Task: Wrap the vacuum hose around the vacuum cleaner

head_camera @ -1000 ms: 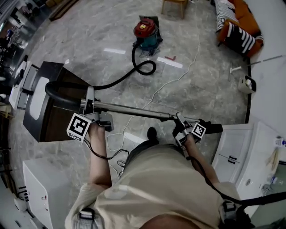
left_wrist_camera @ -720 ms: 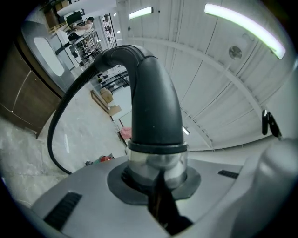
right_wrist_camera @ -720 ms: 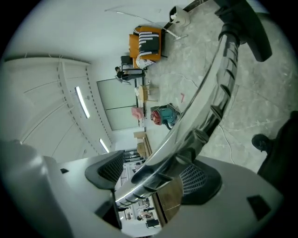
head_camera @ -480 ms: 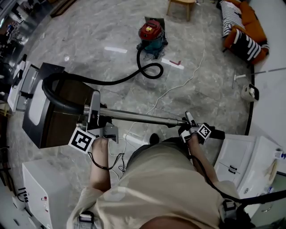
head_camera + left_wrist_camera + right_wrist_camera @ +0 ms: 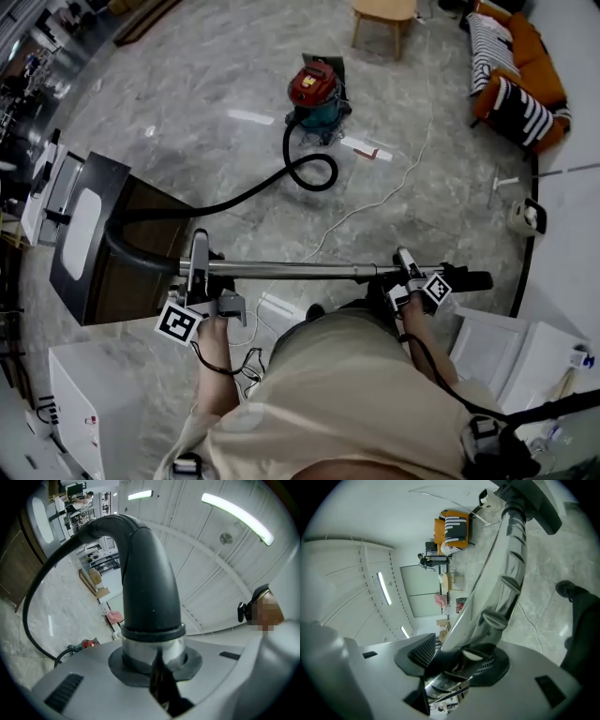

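Note:
The red and teal vacuum cleaner [image 5: 317,89] stands far off on the floor. Its black hose [image 5: 253,190] loops beside it and runs left over a dark cabinet to the wand's curved black handle [image 5: 145,583]. My left gripper [image 5: 200,298] [image 5: 154,665] is shut on the metal collar [image 5: 152,649] below that handle. The chrome wand tube [image 5: 291,271] [image 5: 497,588] lies level across my front. My right gripper [image 5: 408,283] [image 5: 457,667] has just been closing on the tube near the black floor nozzle [image 5: 469,279], and its pads now press it.
A dark cabinet [image 5: 98,239] stands at the left under the hose. White cabinets [image 5: 80,398] [image 5: 511,342] flank me. A white cable [image 5: 375,197] trails over the marble floor. A wooden stool [image 5: 384,11] and an orange sofa [image 5: 511,66] are beyond the vacuum.
The wand has swung from slanting to level across the head view. Both grippers sit lower in the picture and the left end has come toward me.

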Demonstrator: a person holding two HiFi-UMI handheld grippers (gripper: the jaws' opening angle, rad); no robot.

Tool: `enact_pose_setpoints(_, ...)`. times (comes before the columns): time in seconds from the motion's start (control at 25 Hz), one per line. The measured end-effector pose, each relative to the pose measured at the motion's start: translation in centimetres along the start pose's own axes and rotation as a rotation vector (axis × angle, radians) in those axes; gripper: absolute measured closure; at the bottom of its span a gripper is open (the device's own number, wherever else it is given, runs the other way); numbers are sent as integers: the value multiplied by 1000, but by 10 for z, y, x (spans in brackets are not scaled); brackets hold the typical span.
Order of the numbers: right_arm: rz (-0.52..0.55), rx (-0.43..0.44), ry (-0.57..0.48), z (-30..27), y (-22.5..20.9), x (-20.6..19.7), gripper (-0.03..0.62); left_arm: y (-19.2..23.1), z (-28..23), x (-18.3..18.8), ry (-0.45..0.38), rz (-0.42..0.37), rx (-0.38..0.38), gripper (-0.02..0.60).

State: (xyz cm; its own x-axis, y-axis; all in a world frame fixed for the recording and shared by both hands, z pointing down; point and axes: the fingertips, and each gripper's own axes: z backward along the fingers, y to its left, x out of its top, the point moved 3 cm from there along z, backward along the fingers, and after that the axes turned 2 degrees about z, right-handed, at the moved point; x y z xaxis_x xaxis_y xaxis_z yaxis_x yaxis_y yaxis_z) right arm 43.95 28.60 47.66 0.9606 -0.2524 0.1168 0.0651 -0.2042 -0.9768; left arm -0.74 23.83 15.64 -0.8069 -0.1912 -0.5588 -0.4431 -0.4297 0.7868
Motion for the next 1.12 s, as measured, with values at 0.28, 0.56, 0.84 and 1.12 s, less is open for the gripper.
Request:
enact_pose_setpoints(0.28, -4, 224, 75, -35, 60, 113, 409, -37, -59, -48, -75, -2, -59, 522)
enact_pose_setpoints(0.56, -4, 272, 89, -81, 105, 191, 451, -34, -94, -89, -182, 28, 13, 522)
enact_pose_setpoints(0.84, 16, 300, 29, -93, 130, 221, 474, 13, -114, -102, -213, 156, 83, 522)
enact_pose_setpoints(1.12, 66, 279, -68, -134, 159, 271, 487, 85, -190, -120, -193, 297, 129, 522)
